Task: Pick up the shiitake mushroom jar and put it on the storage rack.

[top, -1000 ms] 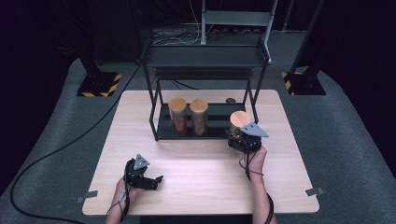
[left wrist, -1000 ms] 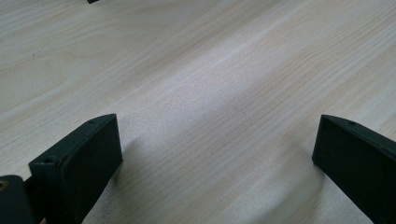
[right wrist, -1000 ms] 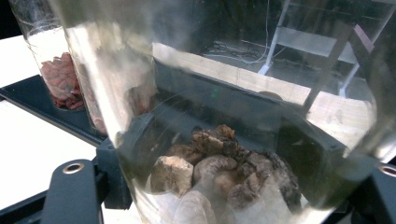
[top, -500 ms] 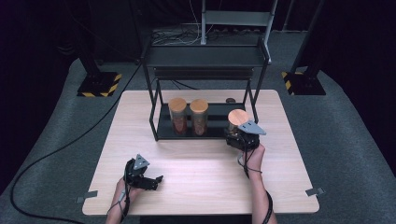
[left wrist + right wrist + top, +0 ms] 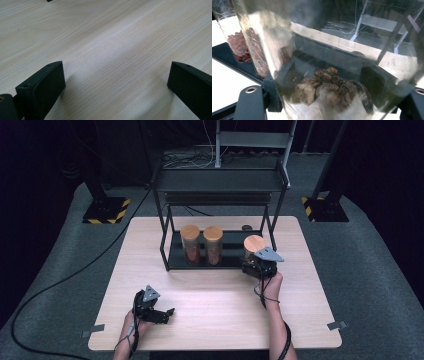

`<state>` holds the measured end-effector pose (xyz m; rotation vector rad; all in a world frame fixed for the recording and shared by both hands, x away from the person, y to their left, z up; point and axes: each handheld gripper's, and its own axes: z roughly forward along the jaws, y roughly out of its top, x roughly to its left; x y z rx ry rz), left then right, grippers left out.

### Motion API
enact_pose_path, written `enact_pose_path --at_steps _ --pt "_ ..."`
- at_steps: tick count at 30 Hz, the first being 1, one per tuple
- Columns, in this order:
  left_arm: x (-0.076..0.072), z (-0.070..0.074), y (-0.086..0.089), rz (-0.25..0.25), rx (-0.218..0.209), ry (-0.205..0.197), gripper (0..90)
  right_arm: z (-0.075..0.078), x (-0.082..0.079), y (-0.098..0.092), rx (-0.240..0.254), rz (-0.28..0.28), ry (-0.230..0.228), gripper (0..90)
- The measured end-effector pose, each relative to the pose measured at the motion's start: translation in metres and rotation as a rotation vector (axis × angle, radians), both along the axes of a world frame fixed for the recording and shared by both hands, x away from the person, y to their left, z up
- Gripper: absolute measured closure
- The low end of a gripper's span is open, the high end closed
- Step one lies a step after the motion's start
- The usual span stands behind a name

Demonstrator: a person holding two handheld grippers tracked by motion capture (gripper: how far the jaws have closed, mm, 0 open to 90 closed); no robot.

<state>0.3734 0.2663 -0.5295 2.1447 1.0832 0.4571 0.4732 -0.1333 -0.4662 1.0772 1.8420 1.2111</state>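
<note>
The right tongs (image 5: pixel 257 266) are clamped on a cork-lidded jar (image 5: pixel 254 246) at the rack's (image 5: pixel 172 265) lower shelf, right of two jars (image 5: pixel 201 244) there: a placing step, I judge. Next: seat it upright, then release. Left tongs (image 5: pixel 161 312) rest apart on the counter (image 5: pixel 215 295).

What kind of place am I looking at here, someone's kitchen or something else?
Likely a recording studio or lab, not a kitchen: a lone wooden table ringed by dark curtains, hazard-striped stand bases on grey carpet, and a cabled right gripper holding a cork-lidded jar.
</note>
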Motion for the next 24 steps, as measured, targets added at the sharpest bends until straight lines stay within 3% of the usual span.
enact_pose_path --at_steps 24 --pt "0.000 0.000 0.000 0.000 0.000 -0.001 0.6 0.002 0.015 0.008 -0.011 0.004 -0.001 24.9"
